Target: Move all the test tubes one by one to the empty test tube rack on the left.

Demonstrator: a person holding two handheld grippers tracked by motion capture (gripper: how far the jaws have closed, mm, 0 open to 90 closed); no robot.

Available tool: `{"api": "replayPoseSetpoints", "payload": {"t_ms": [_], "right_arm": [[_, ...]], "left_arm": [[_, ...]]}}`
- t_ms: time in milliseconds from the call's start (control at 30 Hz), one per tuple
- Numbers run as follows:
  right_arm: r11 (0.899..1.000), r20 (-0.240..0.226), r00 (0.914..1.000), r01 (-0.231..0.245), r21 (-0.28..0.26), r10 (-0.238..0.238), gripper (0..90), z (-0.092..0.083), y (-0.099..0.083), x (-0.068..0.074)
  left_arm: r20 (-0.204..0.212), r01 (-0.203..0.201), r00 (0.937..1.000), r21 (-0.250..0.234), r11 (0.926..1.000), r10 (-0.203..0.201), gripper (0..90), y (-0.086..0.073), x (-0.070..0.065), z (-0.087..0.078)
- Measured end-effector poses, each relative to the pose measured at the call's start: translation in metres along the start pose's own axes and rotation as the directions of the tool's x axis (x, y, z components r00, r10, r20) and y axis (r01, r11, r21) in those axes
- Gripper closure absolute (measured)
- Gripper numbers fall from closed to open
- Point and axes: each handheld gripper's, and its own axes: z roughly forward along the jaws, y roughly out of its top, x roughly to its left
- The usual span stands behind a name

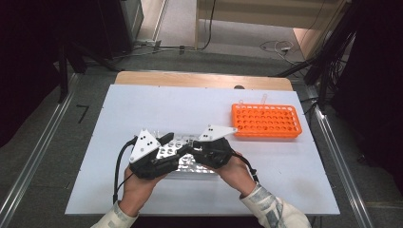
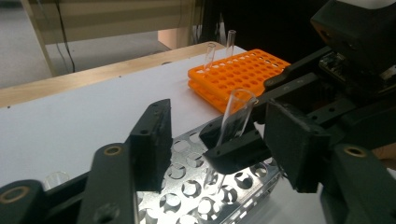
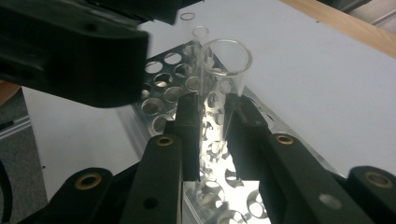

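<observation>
- Right gripper (image 3: 212,116): fingers clamped on a clear test tube (image 3: 223,70), held tilted above the metal rack (image 2: 196,186).
- Left gripper (image 2: 219,135): fingers apart, flanking the tube without contact.
- Orange rack (image 1: 266,120): farther along the counter (image 1: 142,104).

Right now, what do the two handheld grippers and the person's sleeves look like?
Both the left gripper and the right gripper are black with two blocky jaws, brass-coloured pivot rings and a pale three-cornered plate with dark dots on top. A black cable trails from the left one. The sleeves are light with a grey pattern.

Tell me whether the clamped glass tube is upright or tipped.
Tipped: the glass tube leans, mouth up, between the right gripper's jaws above the metal rack.
</observation>
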Motion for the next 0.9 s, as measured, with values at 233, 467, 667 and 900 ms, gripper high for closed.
{"api": "replayPoseSetpoints", "payload": {"t_ms": [233, 467, 667, 900], "right_arm": [[1.000, -0.024, 0.9993, 0.028, 0.002, -0.028, 72.9, 0.009, 0.004, 0.011], [0.999, -0.037, 0.9987, 0.035, -0.001, -0.035, 72.9, 0.014, 0.005, 0.015], [0.999, -0.037, 0.9985, 0.040, -0.004, -0.040, 72.9, 0.012, 0.007, 0.017], [0.999, -0.041, 0.9985, 0.037, -0.001, -0.037, 72.9, 0.013, 0.006, 0.017]], "left_arm": [[0.026, -0.020, 0.9995, 0.007, 0.9998, 0.020, 58.5, -0.001, -0.001, 0.002], [0.028, -0.028, 0.9992, 0.014, 0.9995, 0.027, 67.8, -0.002, -0.001, 0.004], [0.019, -0.033, 0.9993, 0.016, 0.9993, 0.033, 72.7, -0.002, 0.000, 0.005], [0.006, -0.033, 0.9994, 0.020, 0.9993, 0.033, 74.8, -0.003, 0.001, 0.005]]}}
